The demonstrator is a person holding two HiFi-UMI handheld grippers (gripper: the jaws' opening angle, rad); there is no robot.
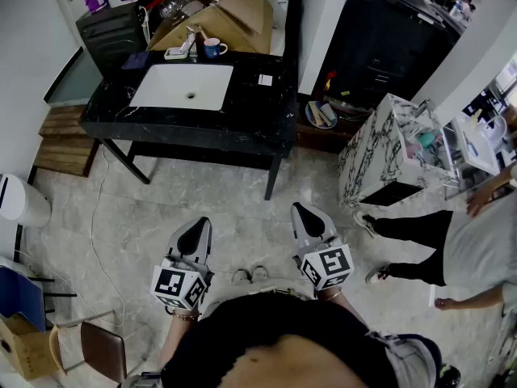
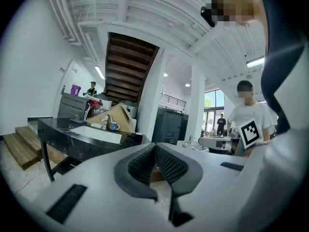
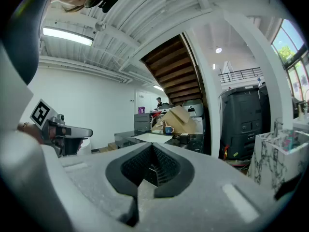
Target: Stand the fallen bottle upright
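Observation:
A black marble table (image 1: 258,111) with a white sink basin (image 1: 182,86) stands across the floor from me. At its far edge, beside a blue mug (image 1: 213,48), is a small pale bottle-like item (image 1: 186,48); it is too small to tell how it lies. My left gripper (image 1: 196,231) and right gripper (image 1: 305,212) are held close to my body, well short of the table, both pointing towards it. The left gripper (image 2: 155,146) is shut with nothing between its pads. The right gripper (image 3: 152,146) is also shut and empty.
An open cardboard box (image 1: 234,6) and clutter sit behind the sink. A marble-patterned cabinet (image 1: 380,148) stands at the right, with a person (image 1: 477,249) beside it. Wooden steps (image 1: 60,140), a white bin (image 1: 20,200) and a chair (image 1: 101,350) are at the left.

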